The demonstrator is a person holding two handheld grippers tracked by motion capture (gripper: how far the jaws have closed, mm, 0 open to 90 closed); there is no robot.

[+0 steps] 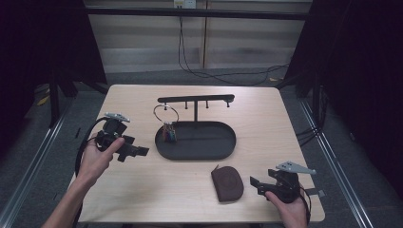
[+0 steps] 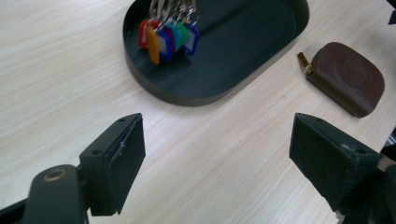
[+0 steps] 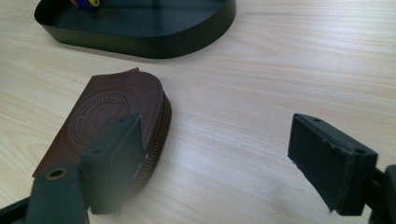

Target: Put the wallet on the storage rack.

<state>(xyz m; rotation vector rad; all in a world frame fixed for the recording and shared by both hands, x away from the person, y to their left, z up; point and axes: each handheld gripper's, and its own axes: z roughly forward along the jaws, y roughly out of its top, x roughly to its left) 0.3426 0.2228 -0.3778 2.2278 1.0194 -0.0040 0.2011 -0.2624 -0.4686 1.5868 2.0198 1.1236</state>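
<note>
Resting on the light wooden table (image 1: pixel 142 190), a black oval tray (image 1: pixel 223 151) with a T-shaped hanger bar (image 1: pixel 196 99) is seen at the centre. A metal ring (image 1: pixel 166 113) carrying coloured key tags (image 2: pixel 169 39) hangs from the bar, the tags low over the tray's left end. A brown zipped leather pouch (image 1: pixel 227 184) is laid flat near the front edge, apart from the tray. The left gripper (image 1: pixel 138 152) is held left of the tray, jaws spread wide and empty. The right gripper (image 1: pixel 253 183) is held just right of the pouch, jaws likewise parted, nothing grasped.
</note>
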